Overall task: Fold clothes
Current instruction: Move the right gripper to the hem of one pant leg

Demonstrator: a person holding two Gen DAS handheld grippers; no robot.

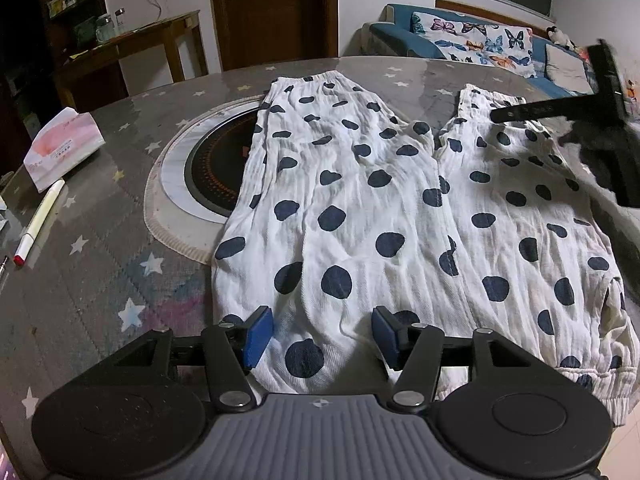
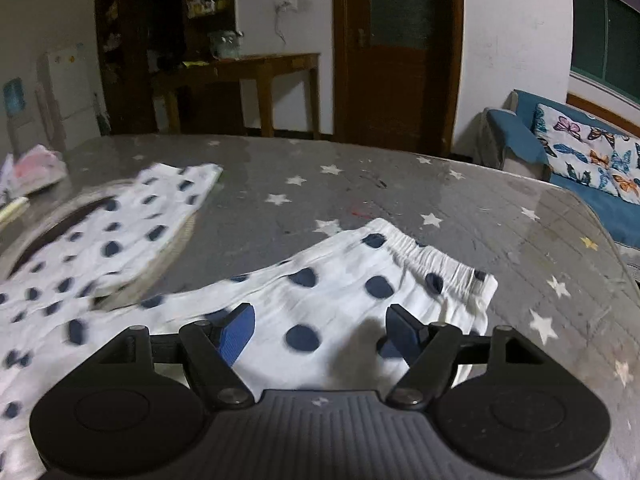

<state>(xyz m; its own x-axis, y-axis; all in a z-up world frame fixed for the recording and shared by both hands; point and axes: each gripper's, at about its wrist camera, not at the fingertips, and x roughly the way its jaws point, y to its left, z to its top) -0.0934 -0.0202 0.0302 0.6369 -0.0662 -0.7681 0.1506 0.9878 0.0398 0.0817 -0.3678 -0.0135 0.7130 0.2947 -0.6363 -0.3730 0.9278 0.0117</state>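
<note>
On the star-print table (image 1: 100, 280) lie polka-dot trousers (image 1: 360, 208) — thin, crinkled cotton, light and limp. Left gripper (image 1: 322, 338) and right gripper (image 2: 320, 330) both gape, holding nothing — best pinch the elastic cuff (image 2: 440, 260) at one o'clock.

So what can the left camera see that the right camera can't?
Only the left wrist view shows the waistband end of the spotted trousers under the open left gripper, the dark round hob, the pen, and the right gripper from outside.

Only the right wrist view shows the elastic cuff right ahead of the open right gripper's fingers, and the white fridge.

Both show the trousers, star-patterned table, tissue pack, door and butterfly sofa.
</note>
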